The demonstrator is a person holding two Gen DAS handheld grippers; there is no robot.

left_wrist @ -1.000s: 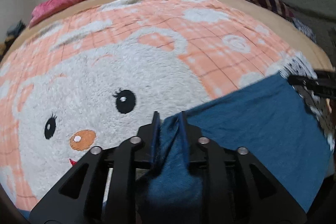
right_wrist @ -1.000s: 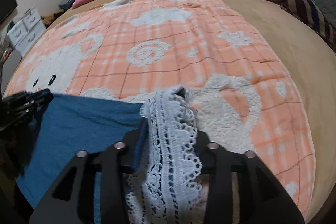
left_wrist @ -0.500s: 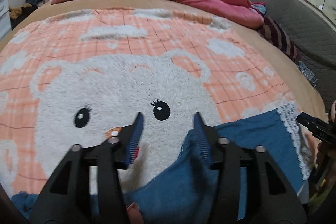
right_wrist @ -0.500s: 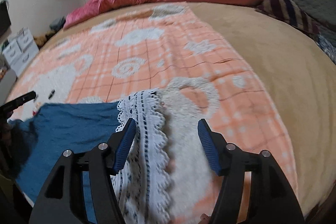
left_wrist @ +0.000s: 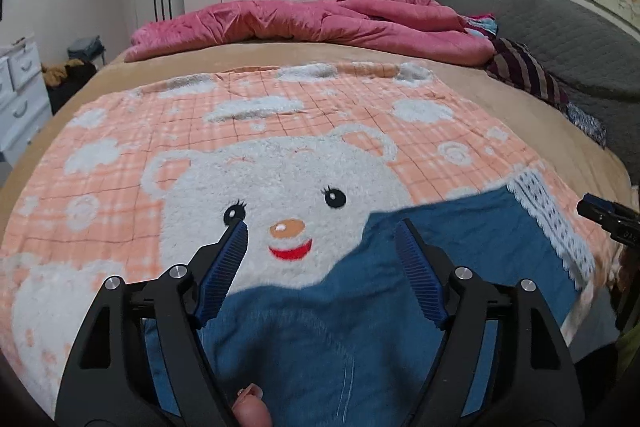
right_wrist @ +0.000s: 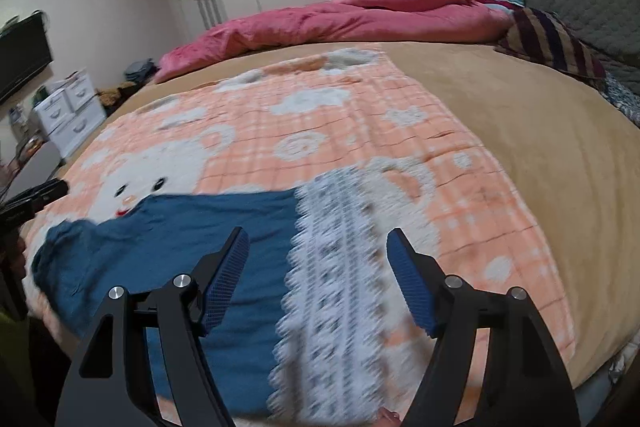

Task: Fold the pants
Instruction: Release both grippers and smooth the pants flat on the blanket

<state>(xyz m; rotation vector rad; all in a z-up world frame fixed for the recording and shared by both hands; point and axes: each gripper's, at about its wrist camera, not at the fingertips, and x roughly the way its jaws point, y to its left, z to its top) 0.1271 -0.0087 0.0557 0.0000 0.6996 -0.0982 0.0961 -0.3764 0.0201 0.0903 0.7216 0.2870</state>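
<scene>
While both sets of tongs stand over the near edge of the bear blanket (left_wrist: 280, 115), the blue pants (left_wrist: 460, 247) lie flat on it, long axis running left to right. Left gripper (left_wrist: 320, 275): jaws opening, nothing pinched, blue end below and to its right. Right gripper (right_wrist: 316, 279): jaws opening, empty, lace hem (right_wrist: 332, 259) lying between and beneath them, each hand nearest its own end.
</scene>
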